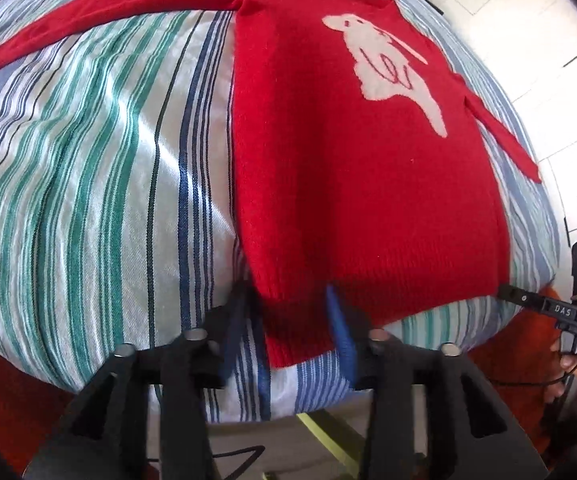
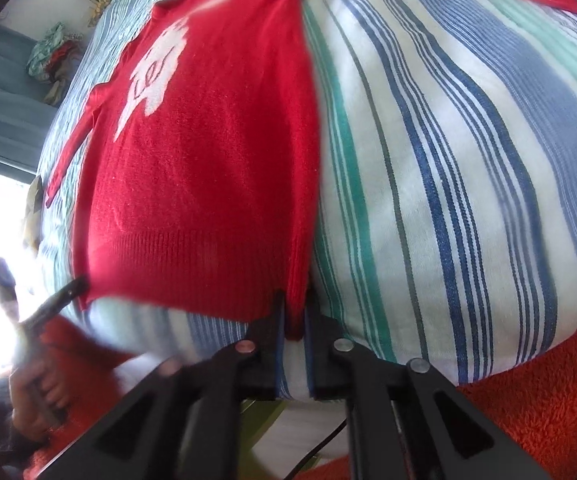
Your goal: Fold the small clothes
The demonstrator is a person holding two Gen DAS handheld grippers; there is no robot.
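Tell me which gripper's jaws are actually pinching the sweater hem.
The right gripper: its jaws are clamped on the red sweater's hem corner. The left gripper straddles the opposite hem corner with its jaws apart.

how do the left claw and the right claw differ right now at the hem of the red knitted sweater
The left claw stands open, straddling the red knitted sweater's hem corner without pinching; the right claw is nearly shut, pinching its corner. Both point down at the hem over the striped bed cover.
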